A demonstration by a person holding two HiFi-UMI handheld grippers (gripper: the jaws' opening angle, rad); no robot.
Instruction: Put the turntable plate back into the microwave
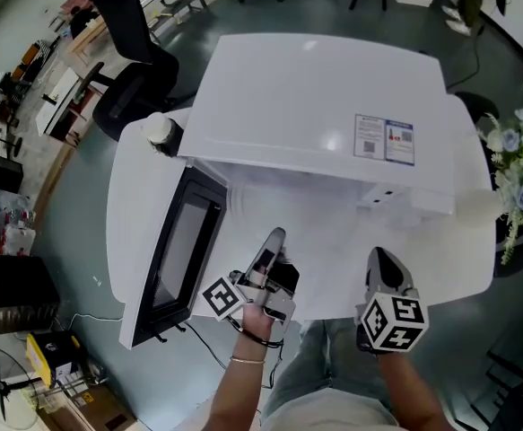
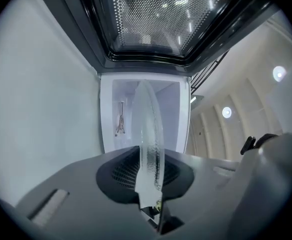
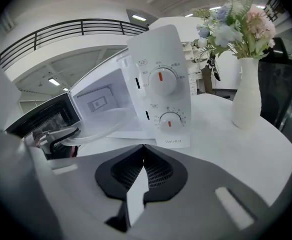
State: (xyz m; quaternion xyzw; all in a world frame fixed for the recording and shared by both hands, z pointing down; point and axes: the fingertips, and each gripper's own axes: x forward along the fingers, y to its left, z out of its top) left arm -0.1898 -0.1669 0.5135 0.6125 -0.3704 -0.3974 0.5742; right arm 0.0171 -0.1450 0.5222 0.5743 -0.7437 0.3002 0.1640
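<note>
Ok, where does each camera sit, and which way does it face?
Head view: on the person's head, looking steeply down on the white microwave, door open; the left forearm, left tongs and right tongs show.
Left gripper view: on the left tongs, facing into the microwave; its jaws clamp the glass turntable plate edge-on.
Right gripper view: on the right tongs, facing the microwave's dials and a flower vase; jaws shut, empty.
Shared: both gripper views show the plate.

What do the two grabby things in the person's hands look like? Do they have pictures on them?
Both are smooth grey with darker parts. The left gripper and right gripper each carry a white cube printed with black square markers, like little puzzle pictures. A thin bracelet circles the left wrist.
</note>
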